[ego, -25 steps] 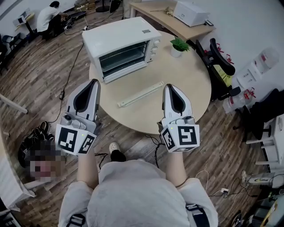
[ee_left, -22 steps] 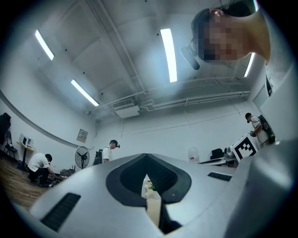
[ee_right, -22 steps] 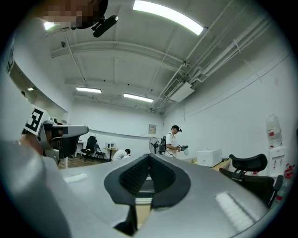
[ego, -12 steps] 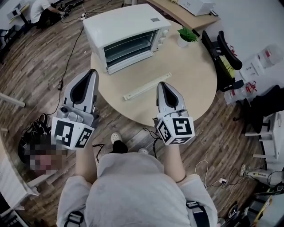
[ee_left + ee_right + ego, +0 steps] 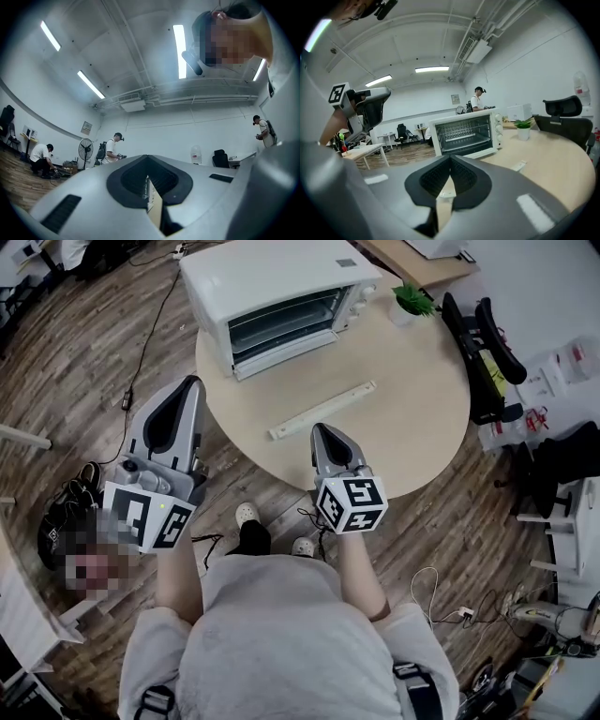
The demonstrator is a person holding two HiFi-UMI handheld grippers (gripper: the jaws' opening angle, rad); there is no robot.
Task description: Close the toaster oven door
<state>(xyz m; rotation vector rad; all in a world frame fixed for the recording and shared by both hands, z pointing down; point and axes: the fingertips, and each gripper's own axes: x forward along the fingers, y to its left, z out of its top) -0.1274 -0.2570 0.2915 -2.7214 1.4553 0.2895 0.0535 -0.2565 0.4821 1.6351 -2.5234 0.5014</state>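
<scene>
The person wore a grey short-sleeved shirt (image 5: 281, 638); ahead of it, the silver-grey left gripper (image 5: 191, 382) and right gripper (image 5: 319, 429) bore black-and-white marker cubes (image 5: 352, 504).

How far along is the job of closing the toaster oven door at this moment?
Done: nothing; the toaster oven door appears folded down, racks exposed. In hand: left gripper and right gripper hover by the near edge of the table, jaws together, empty, well short of the door. Left: reach in and swing the door up shut.

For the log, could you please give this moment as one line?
pre-contact | left gripper shut, empty | right gripper shut, empty | toaster oven untouched on table
</scene>
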